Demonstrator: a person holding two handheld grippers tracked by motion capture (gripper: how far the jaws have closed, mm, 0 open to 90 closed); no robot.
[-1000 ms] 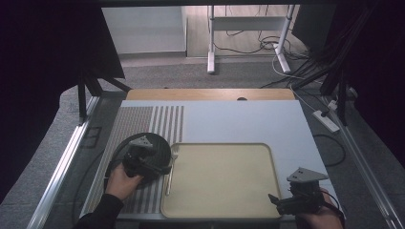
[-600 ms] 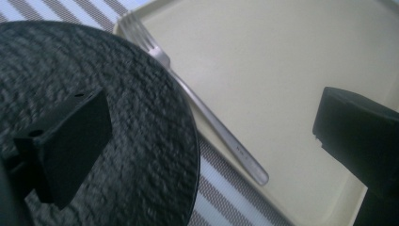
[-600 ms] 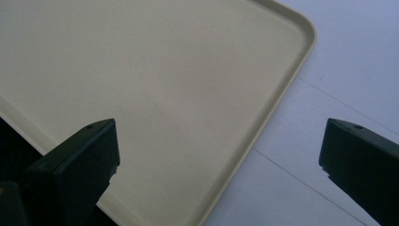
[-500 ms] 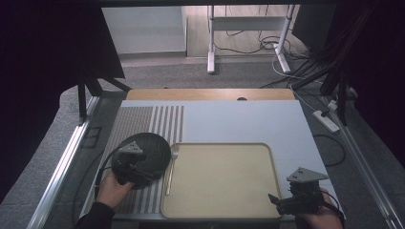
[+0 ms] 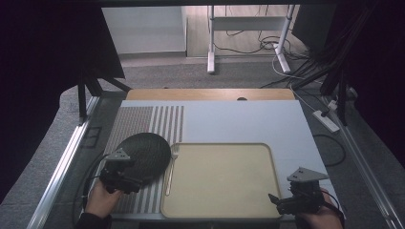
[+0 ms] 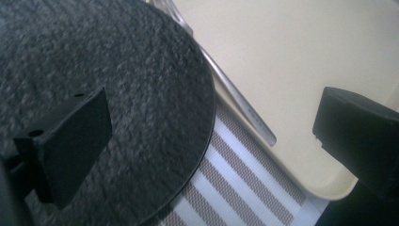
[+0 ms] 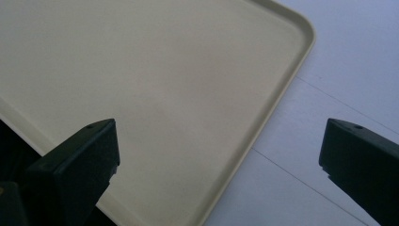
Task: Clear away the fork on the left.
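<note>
The plate [image 5: 143,156] is laid on the striped mat [image 5: 138,125], just left of the tray [image 5: 267,157], a fork [image 5: 170,168] between them. The left tongs [image 5: 128,182] are spread wide over the plate's near edge. The right tongs [image 5: 276,202] are held released at the tray's near right corner.

This looks like a lab or recording studio set up for table work, not a home. Black curtains [image 5: 43,71] hang on both sides of the table [image 5: 229,119], which has metal rails [image 5: 62,167] along its edges. Behind it, on grey carpet, stand the white legs of a desk frame [image 5: 210,38] among loose cables [image 5: 267,43], and a white power strip [image 5: 326,119] lies at the right.
</note>
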